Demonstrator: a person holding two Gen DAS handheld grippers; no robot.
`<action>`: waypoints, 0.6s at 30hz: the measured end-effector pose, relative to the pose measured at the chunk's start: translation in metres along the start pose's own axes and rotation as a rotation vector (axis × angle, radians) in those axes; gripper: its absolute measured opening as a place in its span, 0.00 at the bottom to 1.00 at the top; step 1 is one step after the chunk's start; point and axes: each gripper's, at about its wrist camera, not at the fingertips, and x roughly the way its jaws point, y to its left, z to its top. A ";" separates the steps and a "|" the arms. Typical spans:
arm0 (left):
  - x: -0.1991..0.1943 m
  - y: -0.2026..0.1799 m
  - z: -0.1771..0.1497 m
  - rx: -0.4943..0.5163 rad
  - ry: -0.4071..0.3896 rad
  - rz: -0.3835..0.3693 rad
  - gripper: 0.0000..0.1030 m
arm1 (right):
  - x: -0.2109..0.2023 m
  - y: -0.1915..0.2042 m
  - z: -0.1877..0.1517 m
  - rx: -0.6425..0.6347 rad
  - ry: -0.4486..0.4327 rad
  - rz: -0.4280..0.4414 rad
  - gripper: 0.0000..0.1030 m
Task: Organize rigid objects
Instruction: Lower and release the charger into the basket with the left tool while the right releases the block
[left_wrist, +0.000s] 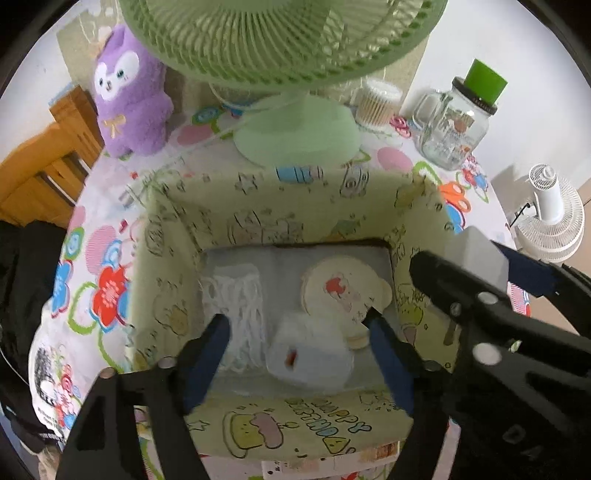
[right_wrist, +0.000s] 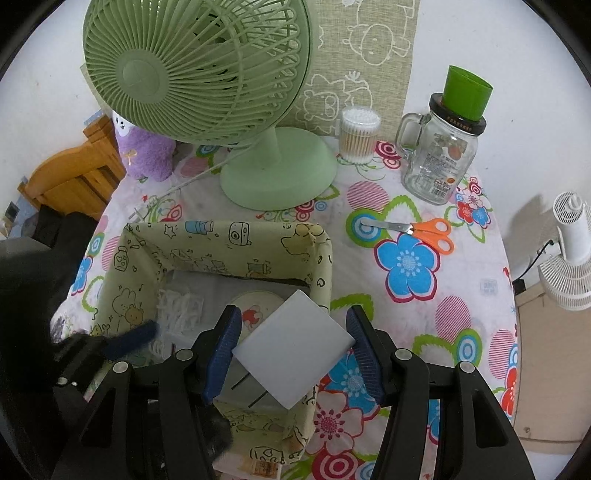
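Note:
A pale yellow cartoon-print fabric box stands on the flowered table. Inside lie a white net bundle, a round cream item with a red print and a white translucent block. My left gripper is open, its blue fingers on either side of that block inside the box. My right gripper is shut on a white rectangular block and holds it over the box's right edge; the block also shows in the left wrist view.
A green desk fan stands behind the box. Orange-handled scissors lie to the right. A glass jar with a green cup on top, a cotton swab tub and a purple plush stand at the back.

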 end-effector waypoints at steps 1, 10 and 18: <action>-0.001 0.001 0.000 0.003 -0.003 0.009 0.82 | 0.000 0.000 0.000 0.000 0.000 0.001 0.60; -0.009 0.009 -0.001 0.041 -0.006 0.070 0.93 | -0.004 0.015 0.005 -0.030 -0.023 0.020 0.60; -0.013 0.014 -0.003 0.065 -0.008 0.100 0.97 | 0.006 0.030 0.001 -0.035 0.005 0.045 0.60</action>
